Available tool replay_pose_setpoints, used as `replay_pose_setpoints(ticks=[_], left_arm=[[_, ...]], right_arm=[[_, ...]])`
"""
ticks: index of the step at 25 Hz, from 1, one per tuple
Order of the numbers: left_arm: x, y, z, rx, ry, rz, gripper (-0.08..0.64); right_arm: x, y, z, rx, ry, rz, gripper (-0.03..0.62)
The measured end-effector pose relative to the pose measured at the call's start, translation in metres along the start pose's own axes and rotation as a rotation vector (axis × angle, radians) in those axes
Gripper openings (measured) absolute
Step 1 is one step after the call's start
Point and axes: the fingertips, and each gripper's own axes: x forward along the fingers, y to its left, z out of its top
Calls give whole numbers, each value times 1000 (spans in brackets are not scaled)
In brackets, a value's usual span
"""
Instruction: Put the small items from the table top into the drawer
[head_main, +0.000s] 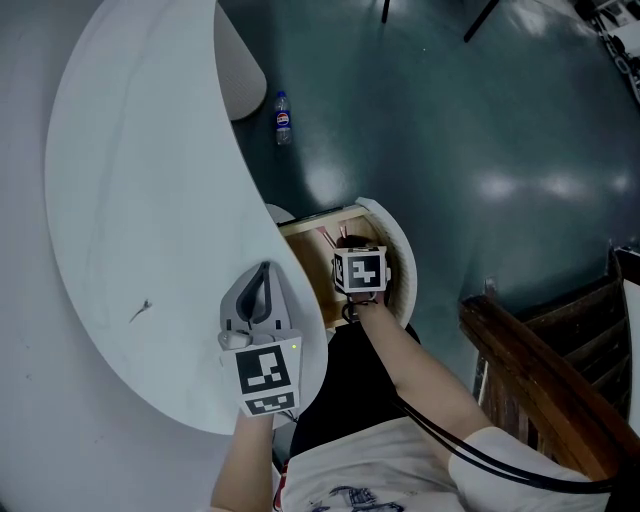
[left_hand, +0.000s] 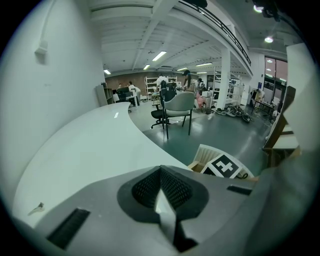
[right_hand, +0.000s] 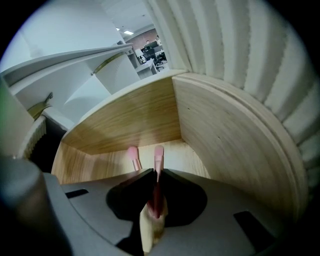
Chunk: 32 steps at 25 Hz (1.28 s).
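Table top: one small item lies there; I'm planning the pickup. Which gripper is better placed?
Probably left: the left gripper is over the table, empty; the right gripper, in the drawer, grips a pink brush.

Drawer (right_hand: 220, 135): pulled open, light wood inside, white ribbed curved front.

Pink brush (right_hand: 158, 154): slim, pale pink tip. Pinched between jaws of your right gripper (right_hand: 155, 174), tip pointing into drawer toward back wall. Whether tip touches drawer floor, you cannot tell.

Second pink brush (right_hand: 133, 156): same look, lies inside drawer just beside first, apart from it.

Small dark item (head_main: 140, 311): thin, too small to identify, lies on white curved table top (head_main: 130, 180), well apart from drawer.
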Motion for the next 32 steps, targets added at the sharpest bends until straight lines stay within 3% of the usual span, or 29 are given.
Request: replay_pose_setpoints(ticks=[4,9,15,21,32], left_arm=[[0,-4,-2,26,-6,9,35],[-9,-3,-4,-63,-10,3,35],[-49,7,-1,-111,-37,33,35],[-114,34,5,-173,-94,103,35],[-225,87,-24,-304,-174,273,35]], right_arm=[[-1,2,1,-6,-1,13,64],[-9,7,8,-25,-17,22,66],[-51,29,22,-69,-65,40,64],[-123,56,41,-180,-132,60,66],[-233,140,42,-364,-227,177,64]])
